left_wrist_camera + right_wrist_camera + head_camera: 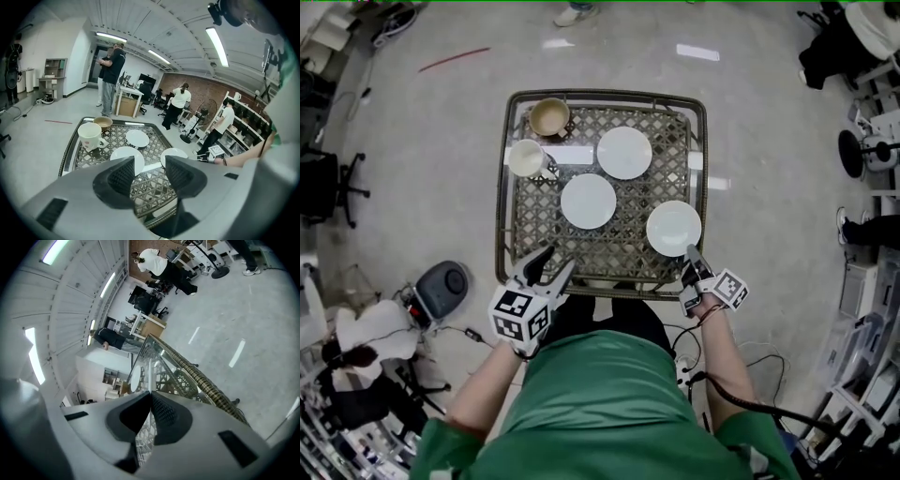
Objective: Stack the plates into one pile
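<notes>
Right tool pinches the rim of the plate just ahead; left tool hangs spread above the counter edge.

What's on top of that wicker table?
A far plate, a middle plate, a near plate, a mug and a bowl. The right gripper is shut on the near plate's rim. The weave beneath each is covered.

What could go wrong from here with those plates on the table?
The right gripper pinches the near plate only by its thin rim, so it might tilt and slip out. Carried over to the middle plate, it could land off-centre and clatter. The open left gripper hangs at the table's near edge and might get bumped.
</notes>
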Demonstrator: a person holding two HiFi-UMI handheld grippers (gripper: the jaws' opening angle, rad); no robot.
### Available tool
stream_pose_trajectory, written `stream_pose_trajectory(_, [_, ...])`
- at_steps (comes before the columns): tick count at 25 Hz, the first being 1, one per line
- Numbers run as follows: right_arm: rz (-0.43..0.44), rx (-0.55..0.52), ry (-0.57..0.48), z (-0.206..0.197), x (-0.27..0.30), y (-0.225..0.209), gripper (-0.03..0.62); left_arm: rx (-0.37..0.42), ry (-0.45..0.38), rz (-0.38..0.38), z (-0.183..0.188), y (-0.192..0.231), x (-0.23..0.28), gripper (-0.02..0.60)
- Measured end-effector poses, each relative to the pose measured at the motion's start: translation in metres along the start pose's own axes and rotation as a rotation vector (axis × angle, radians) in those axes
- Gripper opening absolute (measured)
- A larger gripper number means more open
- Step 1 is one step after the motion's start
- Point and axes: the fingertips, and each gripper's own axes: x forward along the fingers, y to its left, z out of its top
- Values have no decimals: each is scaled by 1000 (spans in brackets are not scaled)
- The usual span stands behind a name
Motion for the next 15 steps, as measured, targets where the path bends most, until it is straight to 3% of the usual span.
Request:
stream_pose_trajectory(3, [-5, 3, -14, 2, 1, 8, 28, -11, -5, -1, -4, 5, 1, 216])
stream_pose_trajectory(6, [55, -4, -22, 2, 6, 23, 28, -19, -6, 0, -7, 9, -1, 216])
stream_pose_trajectory(11, [85, -42, 17, -2, 18, 48, 28, -39, -19, 22, -10, 20, -9, 216])
stream_pose_trajectory(15, [170, -73, 40, -7, 38, 74, 28, -56, -36, 45, -11, 29, -19, 216])
